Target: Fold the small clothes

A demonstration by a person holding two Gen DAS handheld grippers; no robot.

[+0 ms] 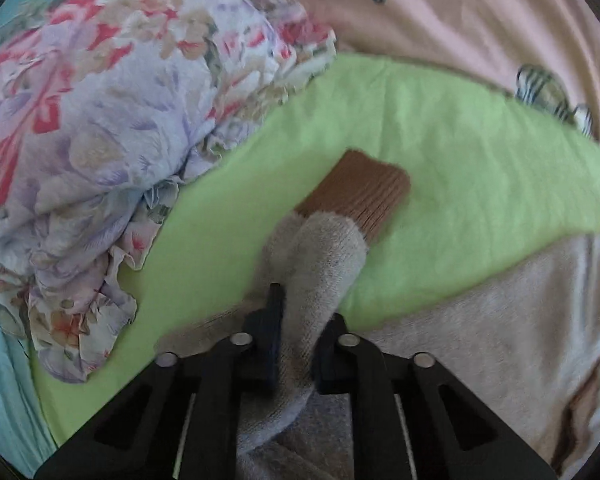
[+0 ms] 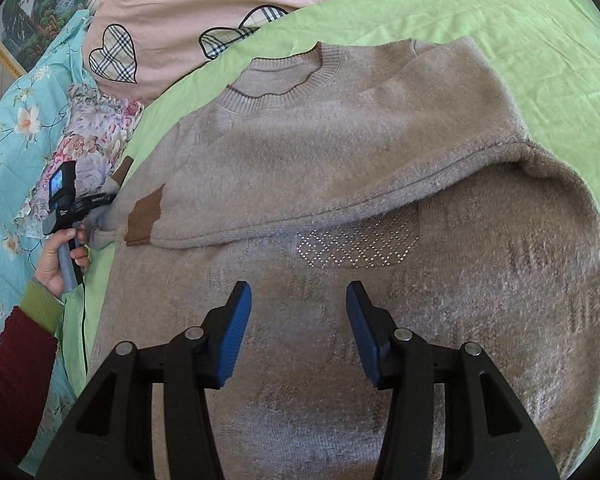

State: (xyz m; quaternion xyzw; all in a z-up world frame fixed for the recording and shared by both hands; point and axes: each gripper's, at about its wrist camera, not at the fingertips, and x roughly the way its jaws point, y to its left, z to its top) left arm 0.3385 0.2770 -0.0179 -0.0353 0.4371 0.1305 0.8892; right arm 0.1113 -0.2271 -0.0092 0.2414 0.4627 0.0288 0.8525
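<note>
The left gripper [image 1: 296,320] has its jaws clamped on the sweater [image 2: 340,168] sleeve [image 1: 324,248]; the right gripper [image 2: 298,300] hovers with jaws spread above it.

The sweater [image 2: 340,152] lies on the sheet [image 2: 520,32] ahead of and under the right gripper [image 2: 299,312], one sleeve [image 2: 380,184] folded across it. The crumpled cloth [image 1: 100,120] lies left of the left gripper [image 1: 300,320], apparently overlapping the sheet.

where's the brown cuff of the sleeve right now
In the left wrist view the brown cuff lies on the green sheet, just ahead of the left gripper, right of the floral bundle.
</note>
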